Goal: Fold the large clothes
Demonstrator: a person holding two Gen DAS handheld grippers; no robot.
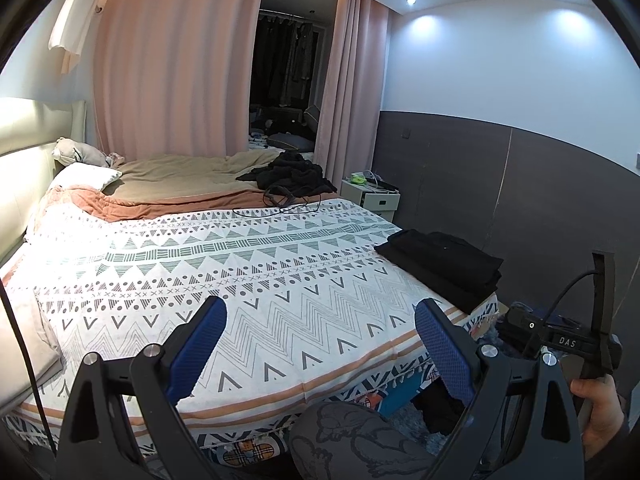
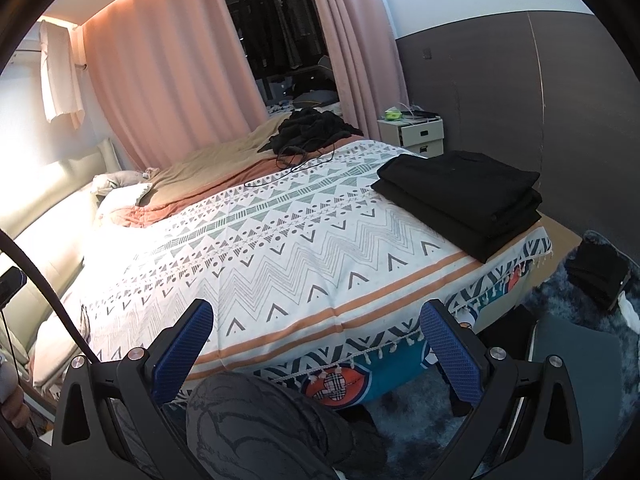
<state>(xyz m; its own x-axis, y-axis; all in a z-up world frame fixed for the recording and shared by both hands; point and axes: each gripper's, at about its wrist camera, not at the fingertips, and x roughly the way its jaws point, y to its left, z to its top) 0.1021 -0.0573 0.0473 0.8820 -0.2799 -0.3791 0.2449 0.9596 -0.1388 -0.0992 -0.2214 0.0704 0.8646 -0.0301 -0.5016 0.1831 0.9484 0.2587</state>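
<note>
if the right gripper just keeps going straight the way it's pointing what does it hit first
Most likely the patterned bedspread. The right gripper is open and empty, aimed across the bed's near edge. The folded black clothes lie right of that line. Depth is uncertain.

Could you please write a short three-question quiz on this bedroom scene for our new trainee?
1. True or false: the left gripper and the right gripper are both open and hold nothing.
2. Where does the folded black stack lie? A) on the bed's near right corner B) on the nightstand C) on the pillow
3. What lies crumpled at the far end of the bed, by the pink curtain?

Key: 1 true; 2 A; 3 an unfolded black garment.
</note>
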